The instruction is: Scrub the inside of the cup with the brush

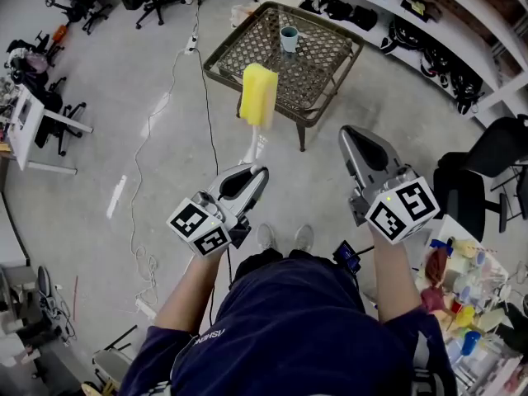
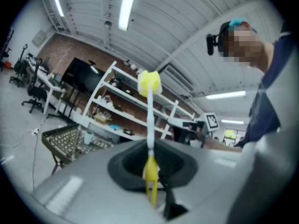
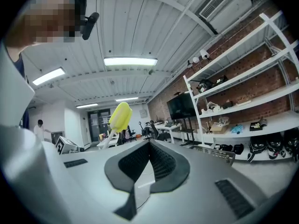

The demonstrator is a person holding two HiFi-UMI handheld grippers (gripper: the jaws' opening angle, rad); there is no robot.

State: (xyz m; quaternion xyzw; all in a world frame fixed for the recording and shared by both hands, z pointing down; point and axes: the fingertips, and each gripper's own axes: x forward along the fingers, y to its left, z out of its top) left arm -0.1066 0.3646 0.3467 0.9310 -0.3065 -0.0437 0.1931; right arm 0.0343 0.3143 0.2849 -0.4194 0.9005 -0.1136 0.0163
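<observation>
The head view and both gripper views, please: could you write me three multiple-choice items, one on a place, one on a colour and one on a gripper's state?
1. Where does the cup stand?
A. On the floor
B. On the mesh table
C. On a shelf

2. What colour is the head of the brush?
A. Yellow
B. Red
C. Black

3. How is the right gripper?
A. Shut on the cup
B. Open around the brush
C. Shut, with nothing in it

Answers: 1 B, the cup sits on the table's mesh top. 2 A, the head shows yellow in every view. 3 C, its jaws meet with nothing between them, while the left gripper holds the brush.
</observation>
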